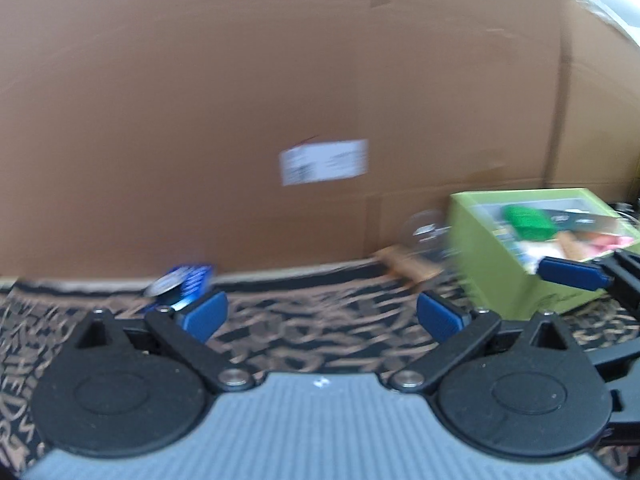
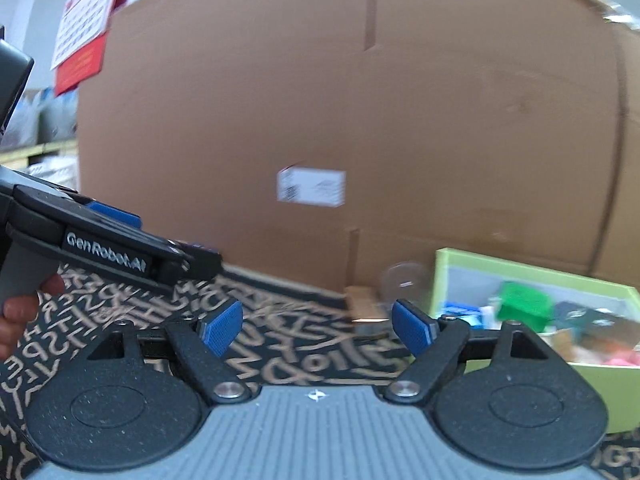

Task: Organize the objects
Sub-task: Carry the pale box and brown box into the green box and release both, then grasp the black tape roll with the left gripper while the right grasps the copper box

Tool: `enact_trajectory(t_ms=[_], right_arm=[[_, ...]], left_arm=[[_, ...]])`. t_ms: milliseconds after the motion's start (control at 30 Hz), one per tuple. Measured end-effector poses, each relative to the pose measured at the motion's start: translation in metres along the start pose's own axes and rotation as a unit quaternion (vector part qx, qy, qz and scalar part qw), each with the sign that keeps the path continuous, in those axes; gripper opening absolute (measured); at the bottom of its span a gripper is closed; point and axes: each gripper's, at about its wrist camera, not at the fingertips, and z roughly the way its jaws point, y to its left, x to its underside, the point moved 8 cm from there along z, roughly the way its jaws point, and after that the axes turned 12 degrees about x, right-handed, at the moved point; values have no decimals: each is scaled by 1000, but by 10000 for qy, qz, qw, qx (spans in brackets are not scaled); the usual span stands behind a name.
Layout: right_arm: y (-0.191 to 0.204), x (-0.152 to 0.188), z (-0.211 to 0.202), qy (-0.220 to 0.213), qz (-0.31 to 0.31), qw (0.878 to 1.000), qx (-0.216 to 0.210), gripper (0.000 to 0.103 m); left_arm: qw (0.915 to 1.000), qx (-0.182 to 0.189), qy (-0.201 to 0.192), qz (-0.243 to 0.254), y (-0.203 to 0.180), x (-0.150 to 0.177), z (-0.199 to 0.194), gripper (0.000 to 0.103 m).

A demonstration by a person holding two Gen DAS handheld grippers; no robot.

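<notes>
Both tongs stand wide and empty: left tongs [image 1: 322, 316], right tongs [image 2: 318, 326]. The green box [image 2: 456, 276] of sorted items lies far right. A blue packet [image 1: 186, 282] lies just beyond the left tongs, on the surface's far left.

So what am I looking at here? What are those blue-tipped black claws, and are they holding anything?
They are two hand-held grippers, one in each of a person's hands, each with a camera looking along its fingers. One picture is from the left gripper, the other from the right gripper, where a hand holding the left one shows at the edge. Both are open and hold nothing. On the patterned cloth lie a green box full of small things, a clear lid, something wooden and a blue packet. Behind stands a big carton.
</notes>
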Motion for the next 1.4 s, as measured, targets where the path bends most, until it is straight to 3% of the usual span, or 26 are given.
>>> enact_trajectory(t_ms=[100,233,267,400,533,667,700,733,767,800,833,900,933,1067,1167,1267,1333,1400], right_arm=[[12,3,24,142,1,9999,8,85],[16,13,70,663,348,9967,305,84],[16,15,80,779,390,9953,429,80],[27,24,110,1144,104,9899,829,80],[26,26,139,1287,168,9826,1331,80],[16,31,159,1503,530,9777,1367,81],[13,29,161,1497,679,9778,1298,81],[12,29,161,1492,748,9780,1253,80],[11,29,161,1472,765,9785,1227,70],[12,29,160,1471,759,9790,1190,67],[10,30,158,1456,761,9785,1244,60],[5,31,153,1429,821,9774,1327,46],[2,32,151,1417,848,9773,1331,39],[4,35,140,1373,756,9802,1213,24],[11,34,129,1319,813,9840,879,11],[32,34,111,1240,625,9901,188,11],[37,33,101,1108,503,9924,171,11],[30,30,101,983,549,9931,331,16]], left_arm=[[9990,-241,182,-331,46,10,6,103],[9966,-667,338,-352,97,18,16,103],[9960,-704,367,-406,108,19,19,103],[9936,-734,417,-756,144,21,38,102],[9932,-833,464,-661,160,15,59,102],[9925,-1001,490,-498,167,5,82,101],[9925,-994,499,-515,170,3,88,96],[9924,-974,529,-542,172,2,94,86],[9922,-948,578,-572,174,0,99,81],[9921,-898,626,-610,175,0,104,71],[9917,-889,653,-654,177,0,108,56],[9915,-831,649,-761,177,1,110,36],[9916,-782,620,-819,177,2,109,31],[9930,-781,672,-574,165,4,105,30],[9943,-623,711,-497,149,5,98,30],[9966,-163,739,-331,123,5,87,30],[9968,148,777,-141,103,8,81,31],[9967,201,777,97,88,11,76,32]])
